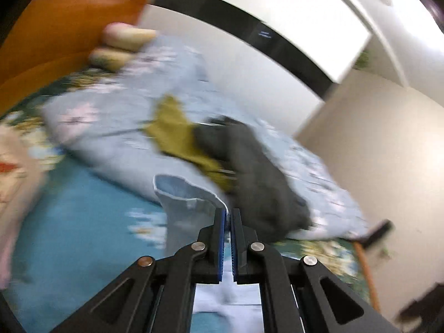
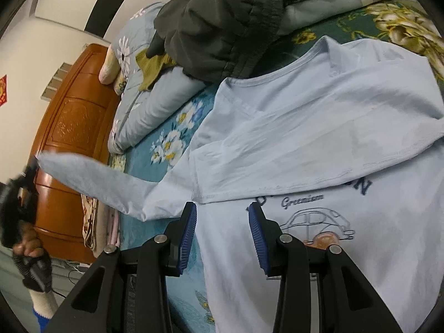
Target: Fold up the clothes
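Note:
A light blue long-sleeve shirt with a car print lies on the bed, one sleeve folded across its chest. My left gripper is shut on the cuff of the other sleeve and holds it lifted; that view is blurred. In the right wrist view this sleeve stretches out to the left, up to the left gripper in the person's hand. My right gripper is open and empty, just above the shirt's chest below the folded sleeve.
A floral blue-green bedsheet covers the bed. A rolled pale blue quilt lies along the far side with dark grey clothes and an olive garment on it. An orange wooden headboard and pillows stand at the end.

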The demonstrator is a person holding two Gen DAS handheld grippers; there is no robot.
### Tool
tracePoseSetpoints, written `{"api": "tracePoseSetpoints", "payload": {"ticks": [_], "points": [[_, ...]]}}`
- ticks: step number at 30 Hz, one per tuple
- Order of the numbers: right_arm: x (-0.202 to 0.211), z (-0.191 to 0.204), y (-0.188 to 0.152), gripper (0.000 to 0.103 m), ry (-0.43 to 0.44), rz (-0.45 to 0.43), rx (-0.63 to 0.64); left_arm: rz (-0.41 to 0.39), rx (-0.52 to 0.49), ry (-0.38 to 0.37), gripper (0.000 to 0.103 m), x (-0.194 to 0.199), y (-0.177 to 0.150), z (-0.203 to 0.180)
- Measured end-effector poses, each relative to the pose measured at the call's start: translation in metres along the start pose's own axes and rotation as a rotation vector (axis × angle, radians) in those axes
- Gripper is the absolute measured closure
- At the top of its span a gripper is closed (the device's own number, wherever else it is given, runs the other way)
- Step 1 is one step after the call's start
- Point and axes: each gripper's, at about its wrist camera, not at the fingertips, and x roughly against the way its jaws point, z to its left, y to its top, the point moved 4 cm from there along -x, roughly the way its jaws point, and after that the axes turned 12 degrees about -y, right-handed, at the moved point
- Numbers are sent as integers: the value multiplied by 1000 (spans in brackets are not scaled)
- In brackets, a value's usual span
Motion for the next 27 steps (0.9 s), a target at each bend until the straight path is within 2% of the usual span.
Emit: {"api": "tracePoseSetpoints", "payload": {"ticks": [5, 9, 14, 18, 21, 23, 24, 26, 27], "points": [[13, -30, 4, 63, -11, -30, -73, 168, 7, -167, 99, -90, -36, -70], [24, -62, 7, 63, -24, -53, -153, 321, -3, -237, 99, -154, -88, -117], [39, -101, 3, 63, -39, -78, -252, 520, -10, -206, 99, -216, -160, -149], [49, -122, -2, 63, -55, -93, -292, 608, -7, -196, 98, -239, -193, -161], [53, -136, -5, 63, -62, -98, -317, 655, -38, -192, 94, -242, -211, -170], [53, -141, -6, 63, -66, -99, -330, 655, -32, -197, 82, -233, -213, -165], [52, -144, -6, 63, -65, -98, -336, 650, -20, -196, 72, -228, -211, -160], [51, -146, -6, 63, -61, -95, -344, 622, 11, -194, 67, -214, -203, -143], [51, -146, -5, 63, -54, -97, -345, 587, 37, -168, 64, -205, -198, -128]]}}
